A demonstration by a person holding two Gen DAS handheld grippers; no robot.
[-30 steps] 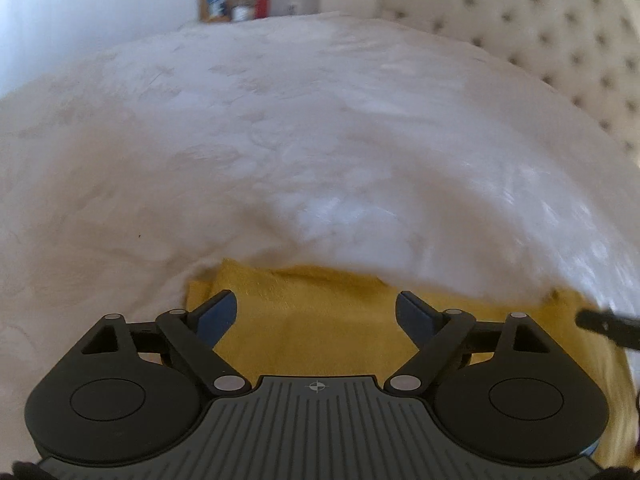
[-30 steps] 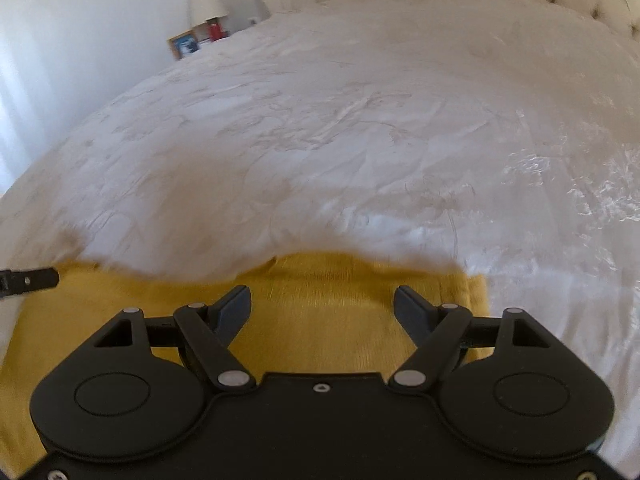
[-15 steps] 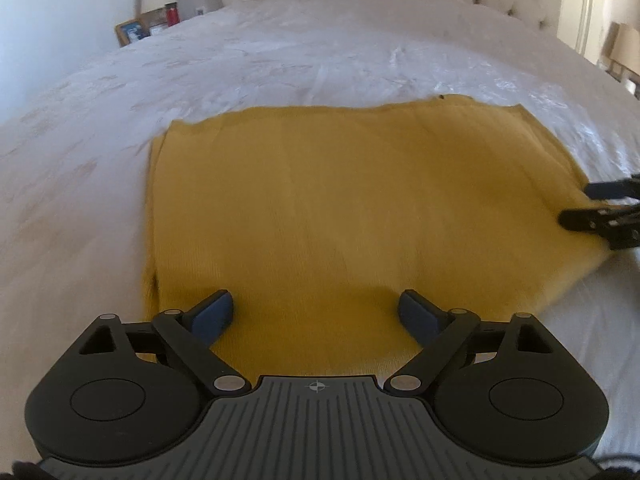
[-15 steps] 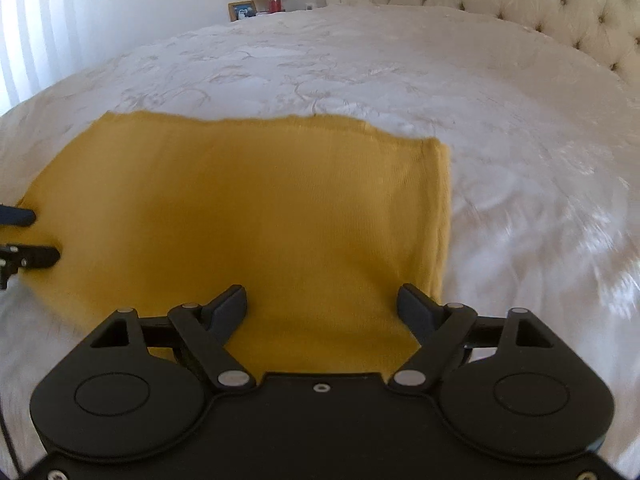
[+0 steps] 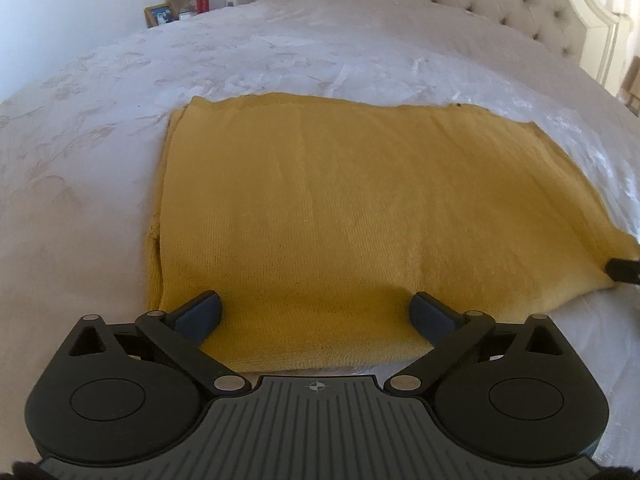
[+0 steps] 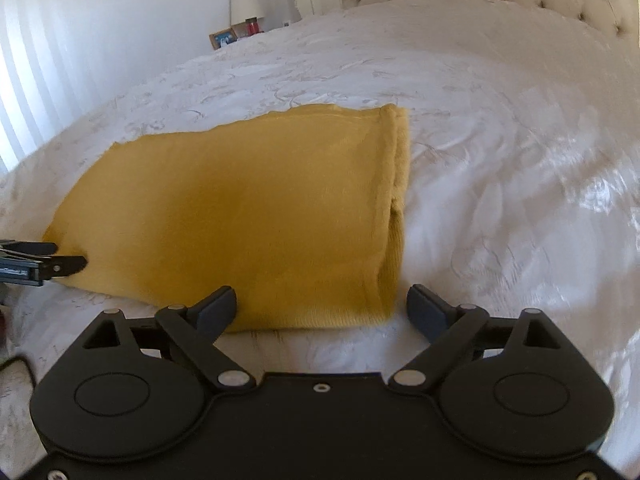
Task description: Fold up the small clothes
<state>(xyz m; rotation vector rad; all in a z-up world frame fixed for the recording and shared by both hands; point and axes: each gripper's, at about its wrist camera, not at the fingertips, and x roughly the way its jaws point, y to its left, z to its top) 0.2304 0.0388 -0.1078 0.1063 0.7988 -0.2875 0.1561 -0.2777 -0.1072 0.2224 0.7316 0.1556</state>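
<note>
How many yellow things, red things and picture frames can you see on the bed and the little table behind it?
Yellow: 1, the folded yellow garment on the white bed.
Red: 1, a red bottle.
Picture frames: 1, the picture frame.
Total: 3.

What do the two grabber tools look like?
The left gripper is black with two round discs, a grey ribbed plate bearing a small crosshair mark, silver pins and dark blue jaws. The right gripper looks the same, but its middle plate is smooth black.

Soft daylight from the left, glare on the bedspread (image 6: 560,184) (right side), fisheye-bent, darkened corners, slight blur.
</note>
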